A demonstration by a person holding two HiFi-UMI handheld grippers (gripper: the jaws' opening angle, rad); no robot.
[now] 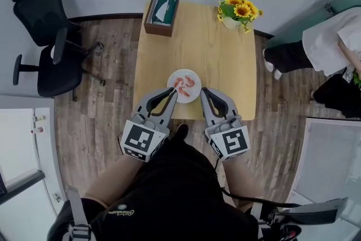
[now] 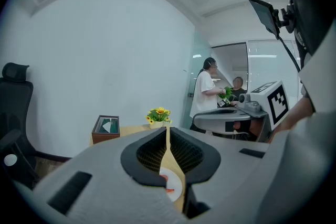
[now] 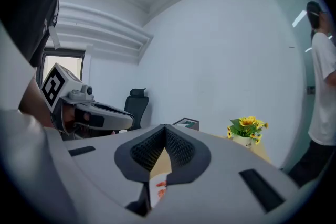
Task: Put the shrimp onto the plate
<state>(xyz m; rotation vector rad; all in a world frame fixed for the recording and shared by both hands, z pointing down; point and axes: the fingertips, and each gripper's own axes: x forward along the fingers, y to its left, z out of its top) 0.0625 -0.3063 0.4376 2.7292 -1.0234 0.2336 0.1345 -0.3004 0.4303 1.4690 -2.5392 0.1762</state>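
A few orange-pink shrimp (image 1: 181, 85) lie curled on the small round white plate (image 1: 189, 96), grouped around its middle. The plate sits flat on the wooden table (image 1: 197, 42), close to its near edge.

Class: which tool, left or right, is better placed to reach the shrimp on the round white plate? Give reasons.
Probably left, narrowly. The left tool overlaps the rim of the round white plate, beside the orange shrimp; the right tool stops just outside. Both are shut, empty.

Shrimp (image 1: 184, 85) lie on the plate (image 1: 192, 95), front of the table (image 1: 197, 48); box (image 1: 162, 13) back left, flowers (image 1: 238, 10) back right.
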